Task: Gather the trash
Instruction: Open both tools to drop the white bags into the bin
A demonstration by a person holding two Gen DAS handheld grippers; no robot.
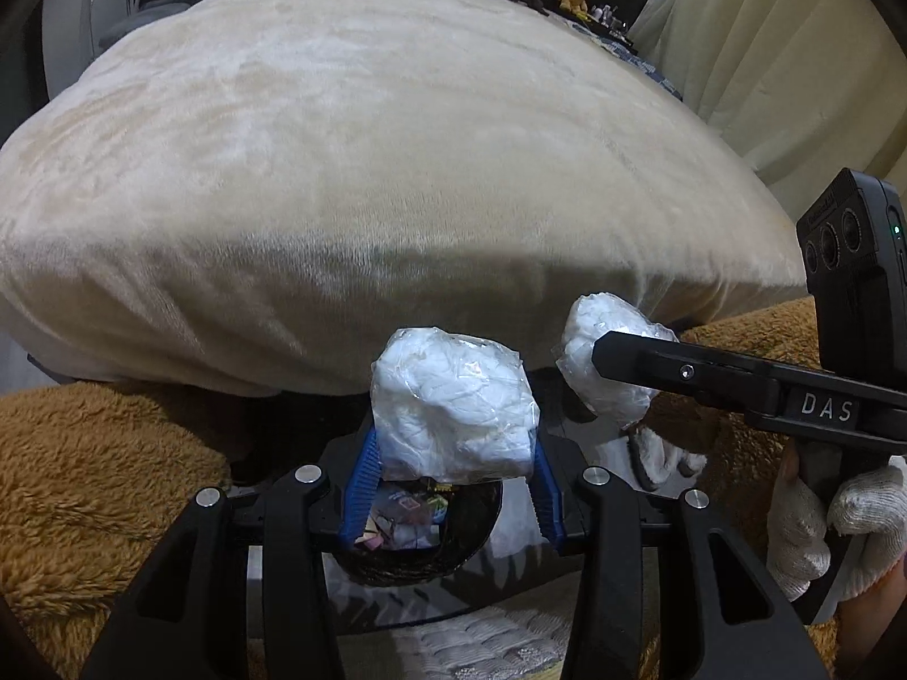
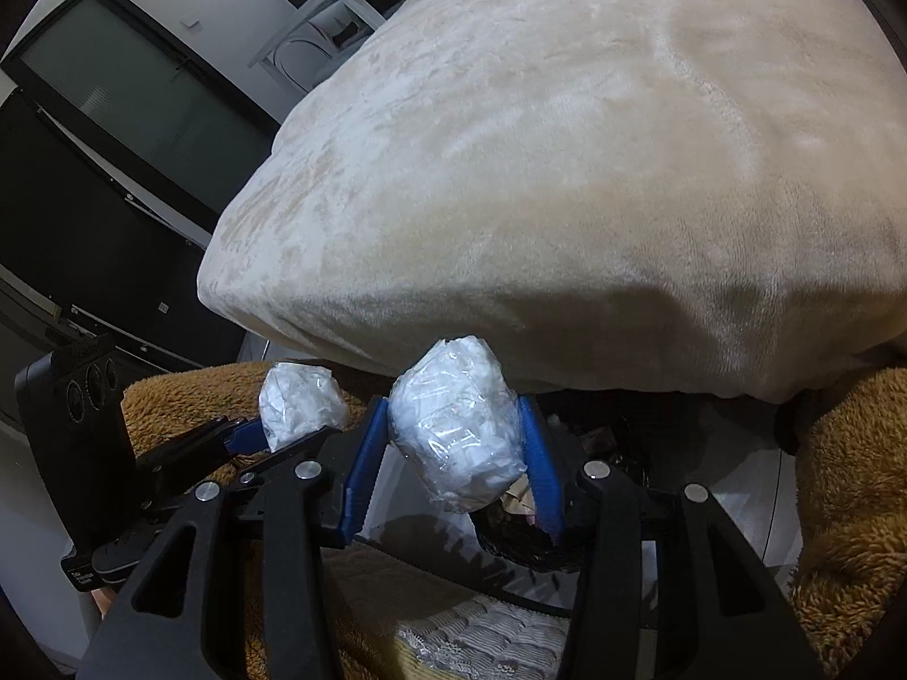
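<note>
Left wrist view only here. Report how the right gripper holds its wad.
Observer: Both blue pads of the right gripper clamp the right wad from the sides.
Operator: Say what lies under it.
Observer: The black bin shows just below the wad's lower end.
Operator: Describe the room left of the bed.
Observer: A dark glass door stands there, above the left gripper, which grips the left wad.
</note>
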